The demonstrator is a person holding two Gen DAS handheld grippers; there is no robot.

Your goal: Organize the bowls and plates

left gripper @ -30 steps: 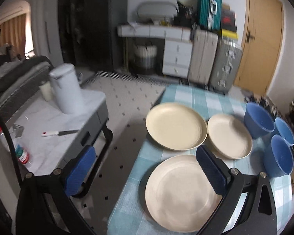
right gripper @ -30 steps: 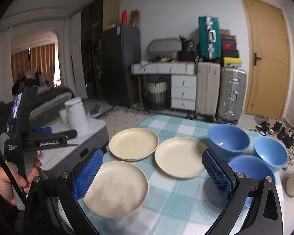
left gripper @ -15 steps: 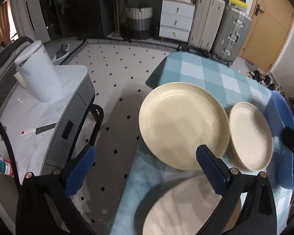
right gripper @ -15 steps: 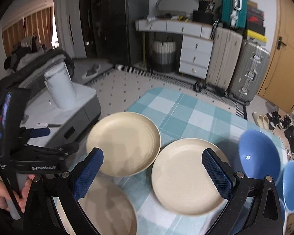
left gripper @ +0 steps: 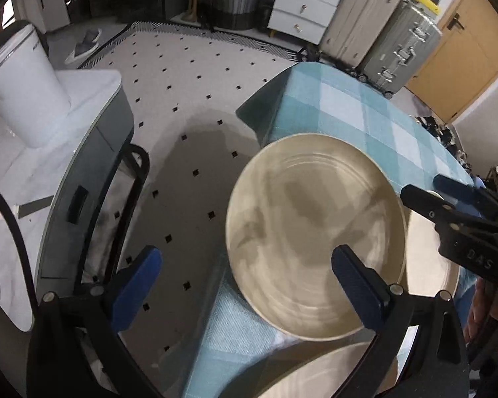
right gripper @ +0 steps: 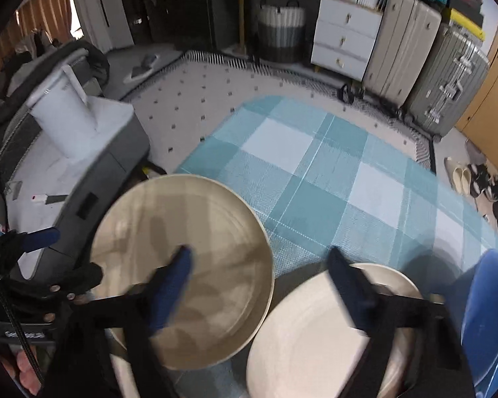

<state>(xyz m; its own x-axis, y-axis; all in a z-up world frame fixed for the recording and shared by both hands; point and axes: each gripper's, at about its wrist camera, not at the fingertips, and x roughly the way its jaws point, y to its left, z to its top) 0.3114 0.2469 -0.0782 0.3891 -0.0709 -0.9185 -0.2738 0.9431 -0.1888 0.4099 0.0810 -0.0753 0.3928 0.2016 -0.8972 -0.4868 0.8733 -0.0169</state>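
Hovering low over the near part of the table, both grippers point steeply down at the cream plates, probably because a flat plate can be taken only by its rim. The right gripper is closing its jaws; they straddle the gap between two plates and no pad presses on anything, so it holds nothing. The left gripper stands wide open and empty, one finger above the floor and the other above the left plate.

This plate lies at the left edge of the checked cloth, its rim a little past the edge, which may give a finger room to go under it. Just beside it on the right lies the second plate, and a third plate shows nearest of all. At the far right a blue bowl waits. Judging from this, stacking has not begun, and the next move is likely a grip on a rim.
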